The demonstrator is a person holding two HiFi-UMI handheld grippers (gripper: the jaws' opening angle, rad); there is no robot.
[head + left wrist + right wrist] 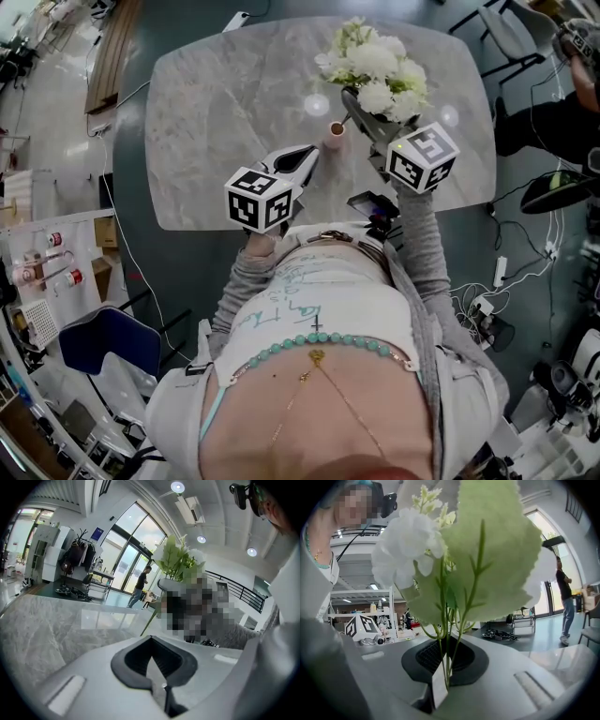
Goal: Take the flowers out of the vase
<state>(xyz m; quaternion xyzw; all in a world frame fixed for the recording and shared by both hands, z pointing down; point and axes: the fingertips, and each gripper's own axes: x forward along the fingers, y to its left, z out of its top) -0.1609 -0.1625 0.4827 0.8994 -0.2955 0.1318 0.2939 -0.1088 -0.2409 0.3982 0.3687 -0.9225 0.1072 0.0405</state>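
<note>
White flower bunch: stems pinched in right gripper, jaws clamped on them; approx. 1 o'clock from pink vase. Vase: upright on grey marble table. Left gripper: jaws together, nothing btwn; 7 o'clock of vase.

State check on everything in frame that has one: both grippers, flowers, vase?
left hand-held gripper: shut, empty.
right hand-held gripper: shut on the stems.
flowers: out of the vase, held by the stems.
vase: upright on the table, no stems in it.
</note>
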